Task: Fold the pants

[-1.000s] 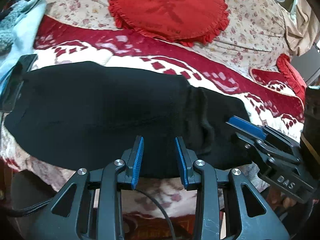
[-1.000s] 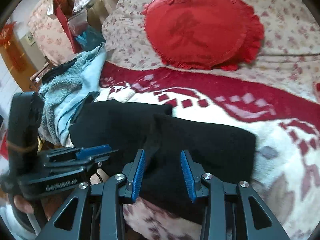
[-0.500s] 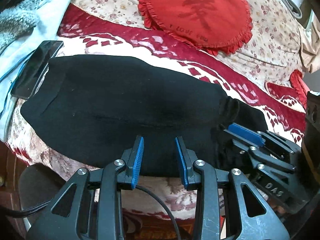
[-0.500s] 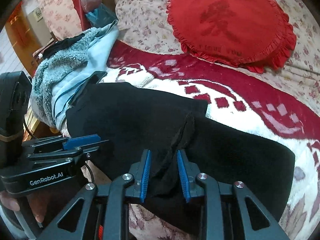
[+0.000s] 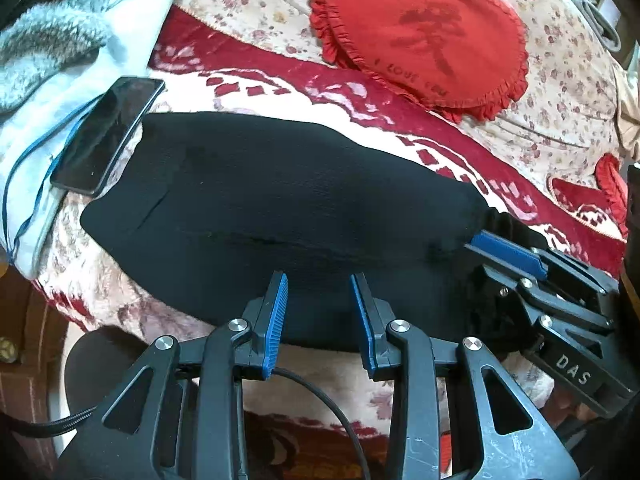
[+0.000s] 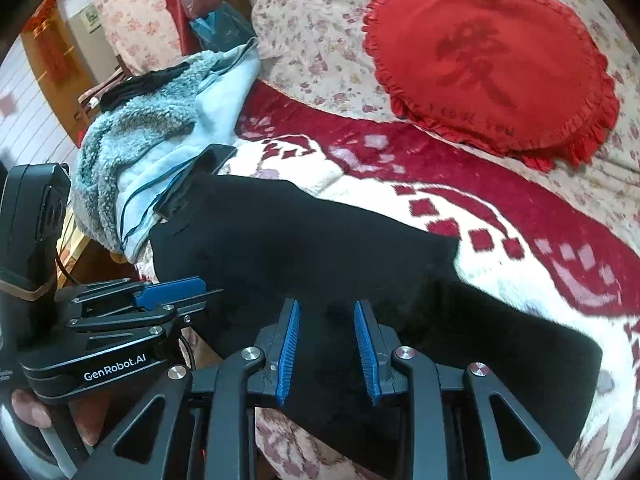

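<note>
Black pants point(image 5: 280, 200) lie folded lengthwise across a red-and-white patterned blanket point(image 5: 360, 100) on a bed. They also show in the right wrist view point(image 6: 340, 264). My left gripper point(image 5: 319, 280) is open and empty, just above the pants' near edge. My right gripper point(image 6: 326, 308) is open, hovering over the near edge, with black cloth below the gap between the jaws. The right gripper also appears at the right of the left wrist view point(image 5: 520, 256), over the bunched leg end. The left gripper shows at the left of the right wrist view point(image 6: 168, 292).
A black phone point(image 5: 108, 136) lies at the pants' left end, partly on a light-blue fleece garment point(image 5: 60, 40) with a blue cable. A round red frilled cushion point(image 5: 420, 36) sits behind on the floral bedspread. The bed's front edge is right under my grippers.
The right gripper has opened wider and the raised fold of black cloth between its jaws now lies flat. Both views have shifted right, showing more of the phone and fleece.
</note>
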Demonstrator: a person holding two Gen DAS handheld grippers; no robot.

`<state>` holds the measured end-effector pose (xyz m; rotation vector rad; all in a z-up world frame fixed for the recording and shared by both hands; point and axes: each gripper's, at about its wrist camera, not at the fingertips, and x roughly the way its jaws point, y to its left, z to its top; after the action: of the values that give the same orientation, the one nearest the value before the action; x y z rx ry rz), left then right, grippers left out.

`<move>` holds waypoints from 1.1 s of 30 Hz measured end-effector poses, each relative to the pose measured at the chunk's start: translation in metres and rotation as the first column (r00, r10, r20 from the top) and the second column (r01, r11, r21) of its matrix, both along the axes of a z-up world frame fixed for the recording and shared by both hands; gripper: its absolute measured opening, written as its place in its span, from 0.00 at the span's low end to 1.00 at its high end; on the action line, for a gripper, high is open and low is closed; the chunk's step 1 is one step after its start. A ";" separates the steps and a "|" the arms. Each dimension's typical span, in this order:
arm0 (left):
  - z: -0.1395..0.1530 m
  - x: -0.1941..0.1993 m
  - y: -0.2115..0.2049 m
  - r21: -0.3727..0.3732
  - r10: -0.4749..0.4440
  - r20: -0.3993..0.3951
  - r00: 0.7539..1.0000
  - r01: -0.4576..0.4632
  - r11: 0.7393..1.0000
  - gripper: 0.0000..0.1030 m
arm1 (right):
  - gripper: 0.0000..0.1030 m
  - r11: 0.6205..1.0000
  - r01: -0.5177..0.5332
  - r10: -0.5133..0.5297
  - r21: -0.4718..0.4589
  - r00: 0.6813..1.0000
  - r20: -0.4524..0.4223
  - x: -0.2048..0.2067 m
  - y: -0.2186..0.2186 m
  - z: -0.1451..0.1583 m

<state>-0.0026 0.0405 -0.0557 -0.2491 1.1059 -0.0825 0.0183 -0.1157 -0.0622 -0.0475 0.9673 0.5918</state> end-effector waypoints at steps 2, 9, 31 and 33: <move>0.000 0.000 0.010 -0.026 0.017 -0.027 0.999 -0.017 1.000 0.30 | 0.27 1.000 -0.013 0.013 -0.003 1.000 0.004 0.003 0.007 0.003; 0.005 -0.011 0.049 0.012 0.108 -0.018 0.994 -0.108 0.994 0.30 | 0.27 0.997 -0.081 0.081 -0.010 0.997 0.016 0.017 0.037 0.011; -0.028 -0.003 0.112 -0.185 0.297 -0.115 0.948 -0.315 0.931 0.30 | 0.47 0.948 -0.310 0.310 -0.071 0.951 -0.011 0.095 0.166 -0.007; -0.029 -0.001 0.111 -0.174 0.298 -0.114 0.948 -0.314 0.933 0.30 | 0.47 0.944 -0.323 0.322 -0.072 0.946 -0.023 0.102 0.174 -0.012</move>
<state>-0.0039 0.1517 -0.0844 -0.5999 1.1337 0.1030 0.1203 0.0579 -0.0738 -0.2743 1.0001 0.8579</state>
